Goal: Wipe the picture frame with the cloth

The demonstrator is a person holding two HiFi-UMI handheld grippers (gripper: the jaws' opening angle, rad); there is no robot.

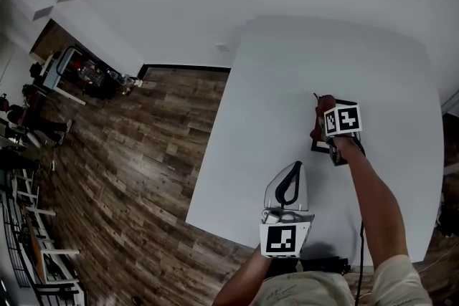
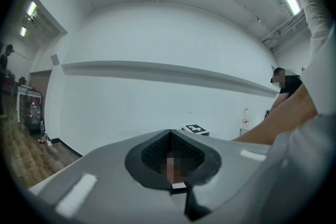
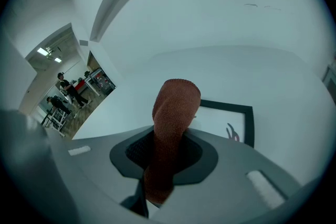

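A black picture frame with a white picture lies flat on the white table, and its edge shows beside my right gripper in the head view. My right gripper hangs over the frame's left part, shut on a rust-brown cloth that sticks out past the fingertips. In the head view the cloth hides part of the frame. My left gripper is held near the table's front edge, well short of the frame. Its jaws are together with nothing in them, and it points up toward the wall.
The table's left edge drops to a wood floor. People and equipment stand far off at the left. A person stands at the right in the left gripper view. White walls rise behind the table.
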